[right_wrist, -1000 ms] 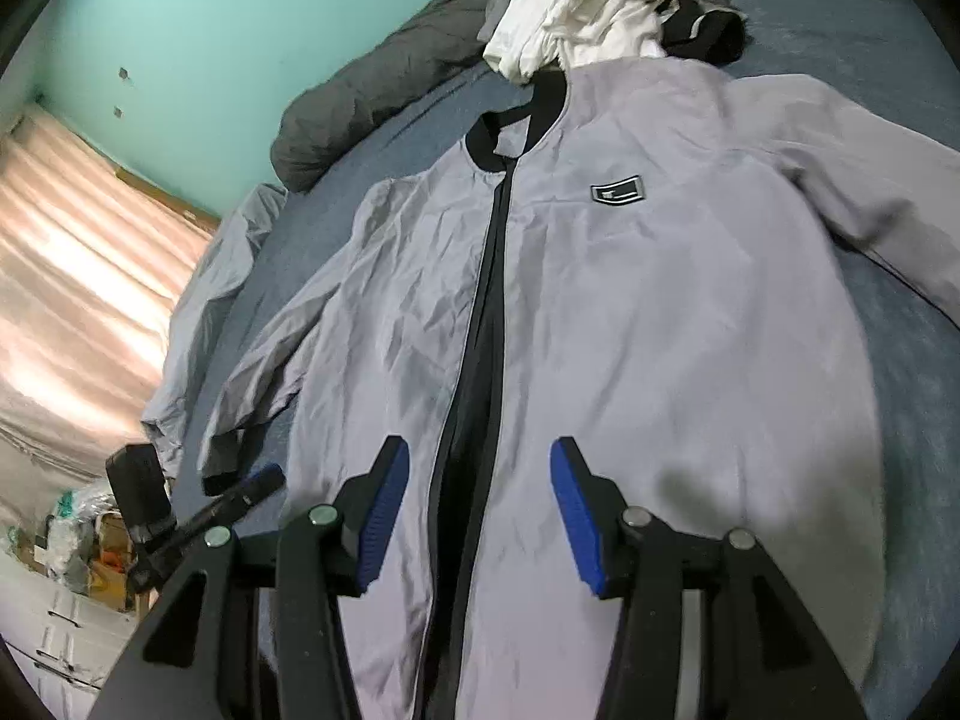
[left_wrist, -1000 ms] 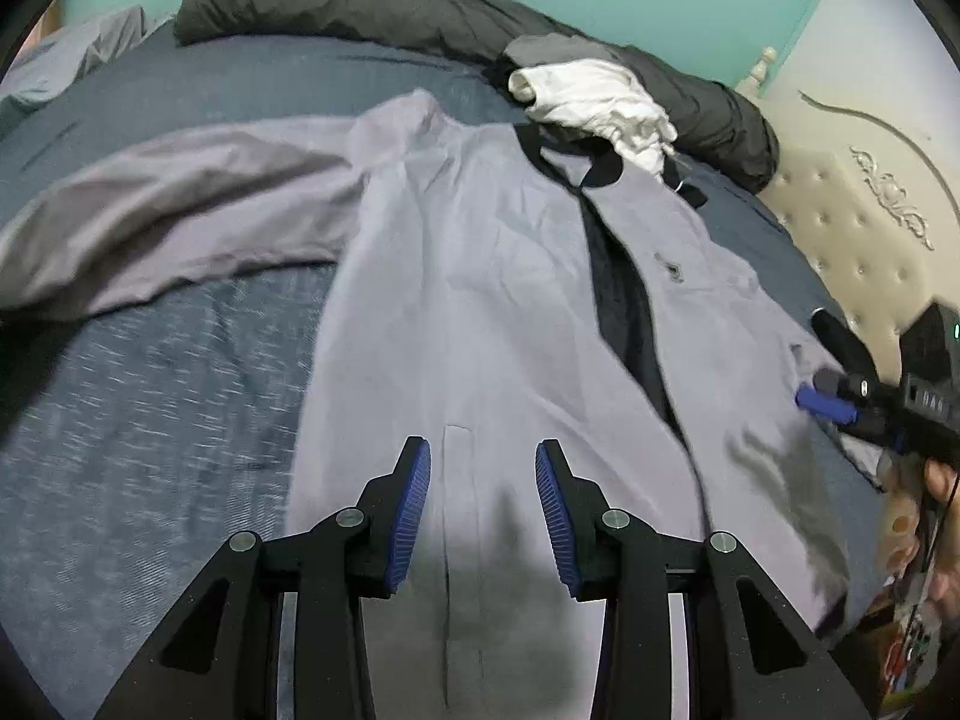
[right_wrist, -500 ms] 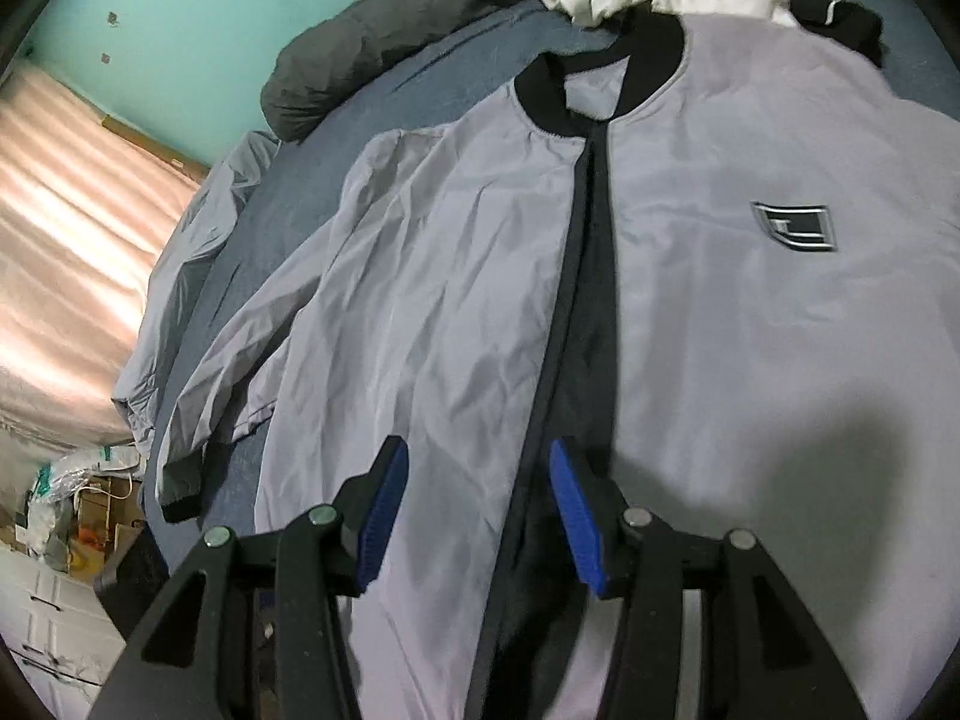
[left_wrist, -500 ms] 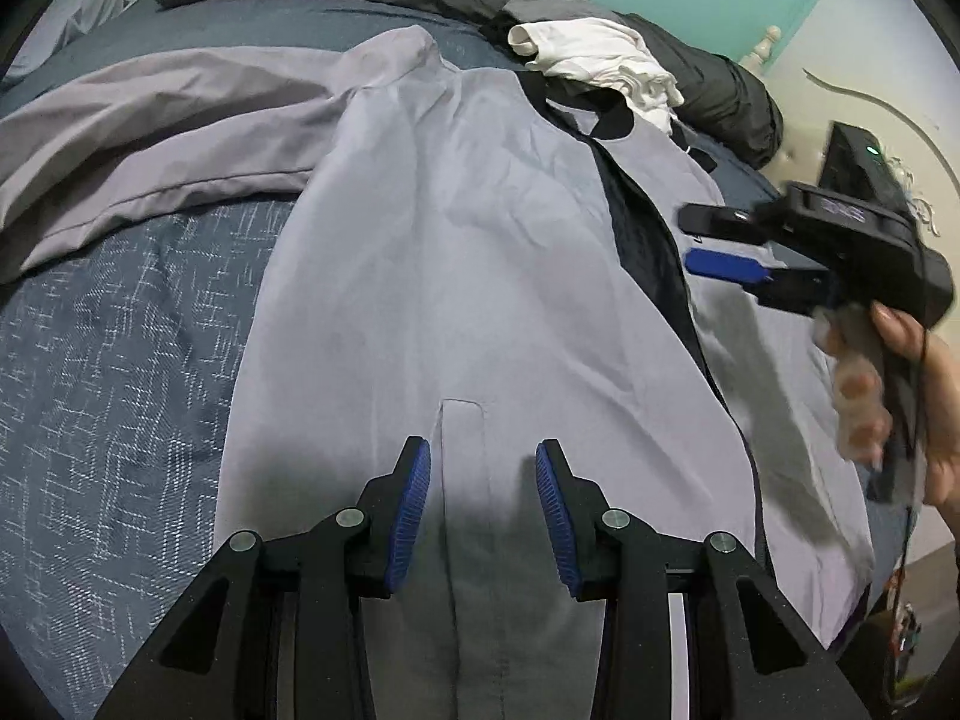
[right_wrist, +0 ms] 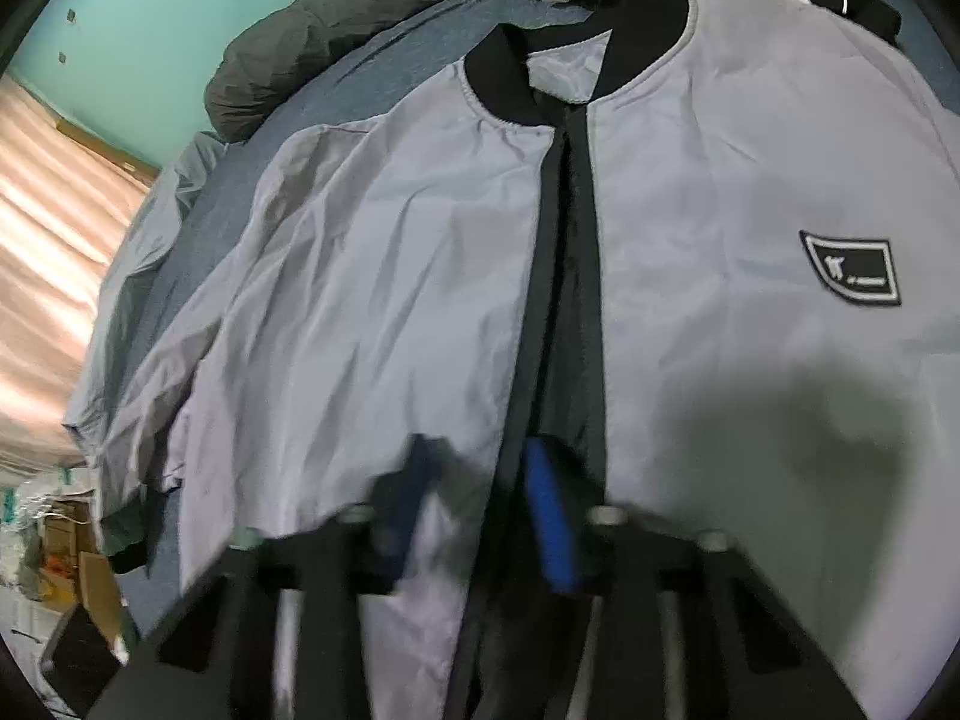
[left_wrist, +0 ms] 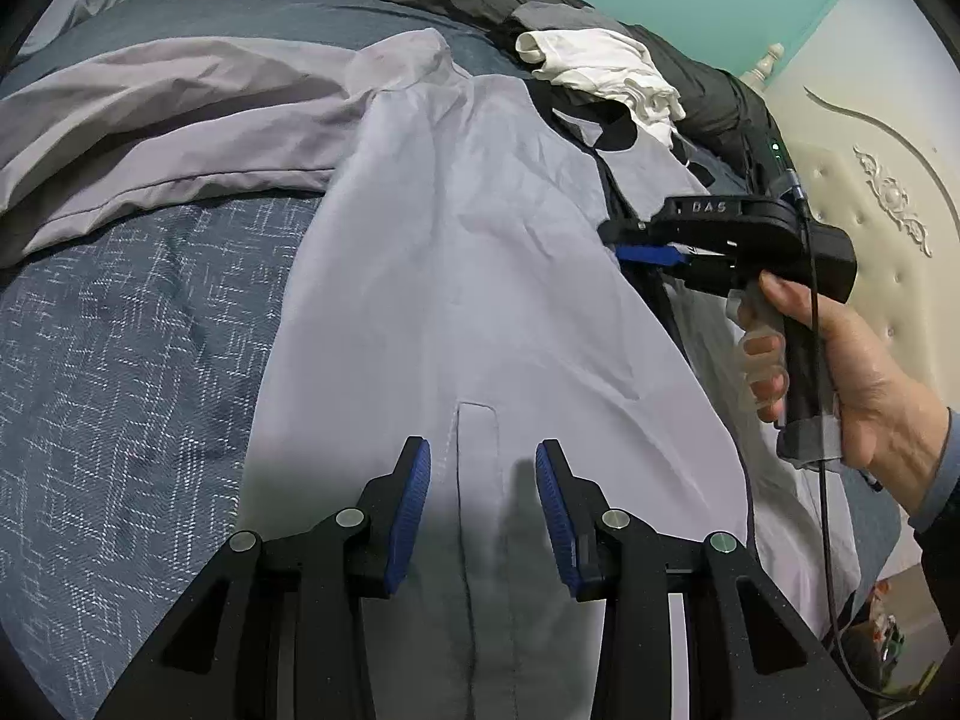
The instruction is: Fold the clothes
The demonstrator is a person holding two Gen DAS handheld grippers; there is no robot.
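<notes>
a: while the right gripper (right_wrist: 480,516) hangs over the jacket's (left_wrist: 468,276) black zip edge, its jaws are closing, front edge between them, probably to pinch it for the fold.
b: and the left gripper (left_wrist: 483,504)?
a: jaws apart, empty, above the pocket.
b: where's the jacket?
a: flat and unzipped on the blue bed (left_wrist: 120,360), white clothes (left_wrist: 600,69) by its collar, teal wall (right_wrist: 150,12) beyond.

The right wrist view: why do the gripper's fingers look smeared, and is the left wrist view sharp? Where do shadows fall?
Right wrist view: the right gripper is motion-blurred because its jaws are closing over the jacket's front edge; a dark shadow lies right of it. Left wrist view: sharp, the left gripper crisp, a soft shadow on the cloth under it. Both views bend at the edges.
</notes>
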